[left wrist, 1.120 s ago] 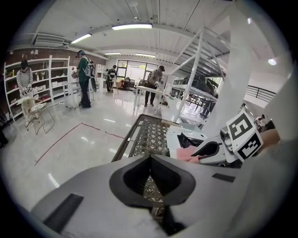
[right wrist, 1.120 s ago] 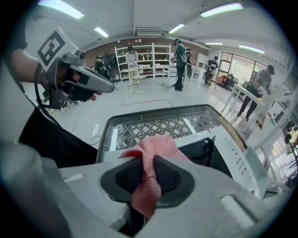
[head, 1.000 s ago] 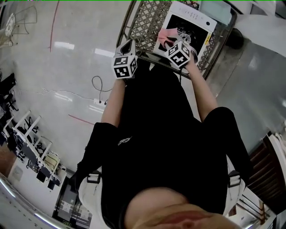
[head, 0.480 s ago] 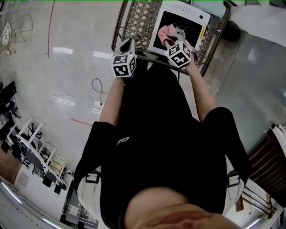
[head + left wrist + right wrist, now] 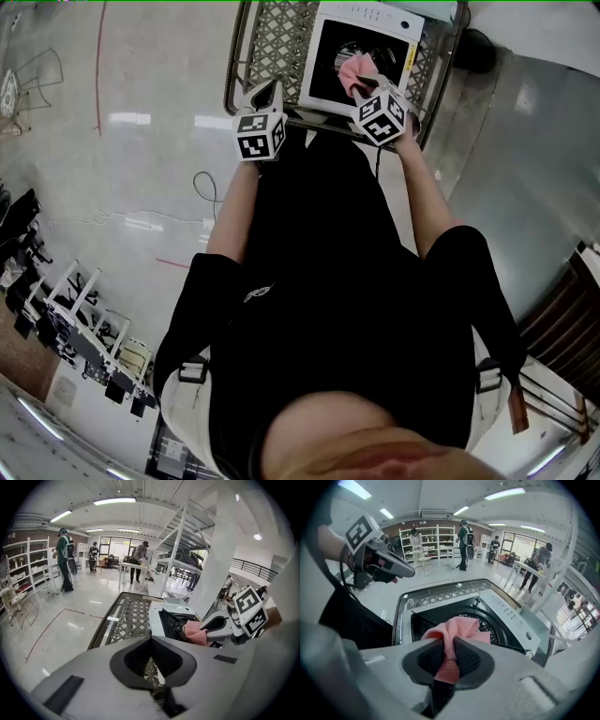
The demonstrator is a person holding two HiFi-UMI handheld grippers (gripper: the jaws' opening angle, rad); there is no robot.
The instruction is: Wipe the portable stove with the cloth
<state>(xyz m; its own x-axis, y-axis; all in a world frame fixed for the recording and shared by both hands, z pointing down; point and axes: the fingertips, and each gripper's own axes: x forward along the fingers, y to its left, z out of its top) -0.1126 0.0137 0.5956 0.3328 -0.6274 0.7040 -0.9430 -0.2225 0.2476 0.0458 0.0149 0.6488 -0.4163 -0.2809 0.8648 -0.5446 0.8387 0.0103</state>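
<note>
Right gripper view: the right tongs (image 5: 449, 656), just closing, clamp the pink cloth (image 5: 458, 631), its length running forward over the portable stove (image 5: 508, 610); left tongs (image 5: 152, 660) together, empty.

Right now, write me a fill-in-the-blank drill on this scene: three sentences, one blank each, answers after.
1. The right claw pinches a ____ cloth.
2. The left claw is shut and holds ____.
3. The stove has a white body and a ____ top.
Answers: pink; nothing; black.
Note: the right claw has just been closing, with the cloth between its jaws.
</note>
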